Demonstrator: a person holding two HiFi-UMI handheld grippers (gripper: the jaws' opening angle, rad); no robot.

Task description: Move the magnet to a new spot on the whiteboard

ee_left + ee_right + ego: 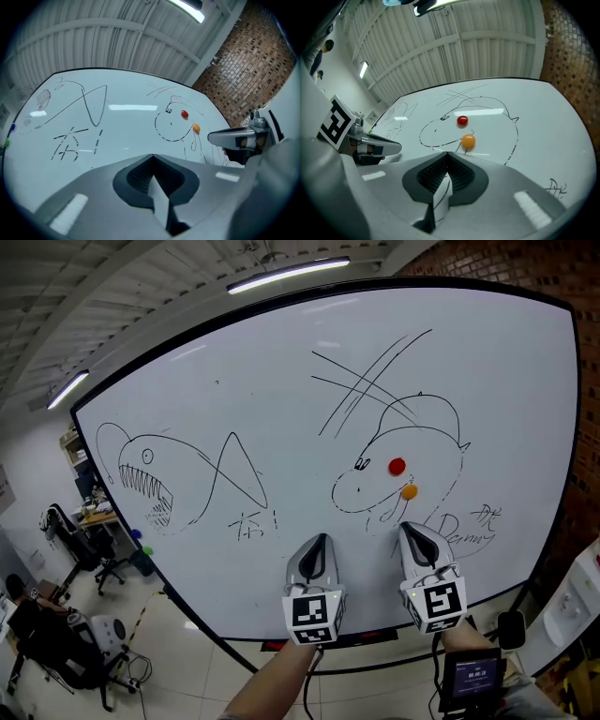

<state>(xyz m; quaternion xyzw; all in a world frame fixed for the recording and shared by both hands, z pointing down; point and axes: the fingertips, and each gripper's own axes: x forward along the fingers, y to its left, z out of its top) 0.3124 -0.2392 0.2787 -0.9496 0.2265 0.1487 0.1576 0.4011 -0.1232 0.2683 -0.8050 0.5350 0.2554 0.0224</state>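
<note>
We note the left gripper and right gripper both closed and empty; unless the right opens first, it may knock the orange magnet off the whiteboard.

Left claw and right claw raised side by side, jaws closed, empty.

The whiteboard is showing handwriting: left of centre a Chinese character, seemingly 布, with an exclamation mark; at the near right a scrawl reading roughly "Danny".
</note>
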